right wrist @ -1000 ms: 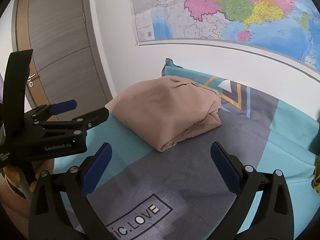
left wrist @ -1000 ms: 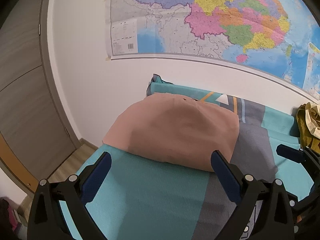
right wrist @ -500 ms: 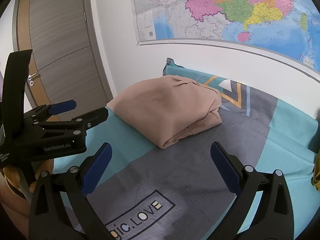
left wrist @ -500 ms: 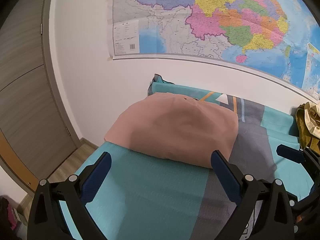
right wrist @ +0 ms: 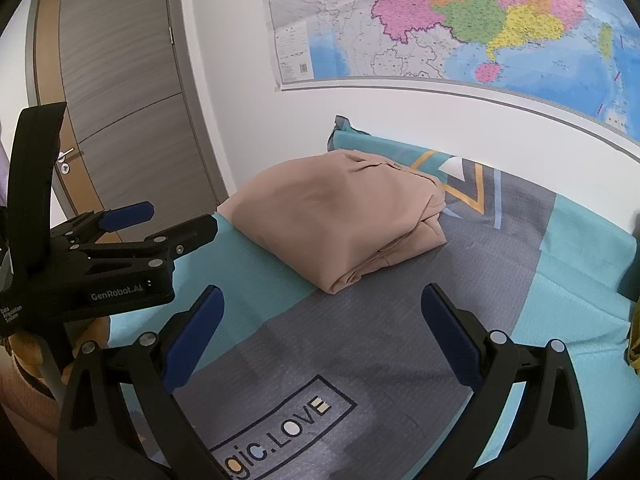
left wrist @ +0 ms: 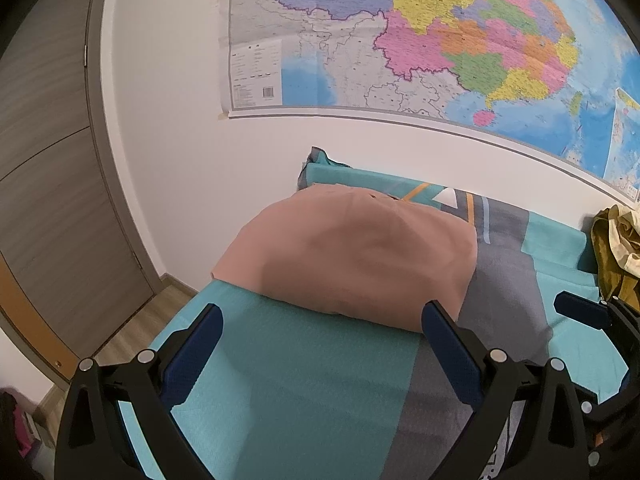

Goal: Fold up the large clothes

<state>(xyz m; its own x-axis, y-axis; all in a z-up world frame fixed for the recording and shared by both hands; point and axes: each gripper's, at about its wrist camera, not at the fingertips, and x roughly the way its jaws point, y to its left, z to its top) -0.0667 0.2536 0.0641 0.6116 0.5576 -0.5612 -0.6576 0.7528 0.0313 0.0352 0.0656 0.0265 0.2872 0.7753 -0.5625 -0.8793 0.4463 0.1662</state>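
A tan-pink garment (left wrist: 352, 256) lies folded in a thick stack at the far left end of the bed, also seen in the right wrist view (right wrist: 340, 212). My left gripper (left wrist: 320, 320) is open and empty, hovering just short of the stack's near edge; it also shows at the left of the right wrist view (right wrist: 160, 222). My right gripper (right wrist: 322, 312) is open and empty, above the grey part of the bed cover, short of the stack; one of its fingertips (left wrist: 580, 312) shows in the left wrist view.
The bed cover (right wrist: 400, 340) is teal and grey with printed lettering. A yellow-olive heap of clothes (left wrist: 618, 248) lies at the right. A wall map (left wrist: 420, 40) hangs behind the bed. A wooden door (right wrist: 116, 92) stands at the left.
Both grippers have drawn back and up slightly from the folded garment; the stack sits a little farther away. Both stay open and empty.
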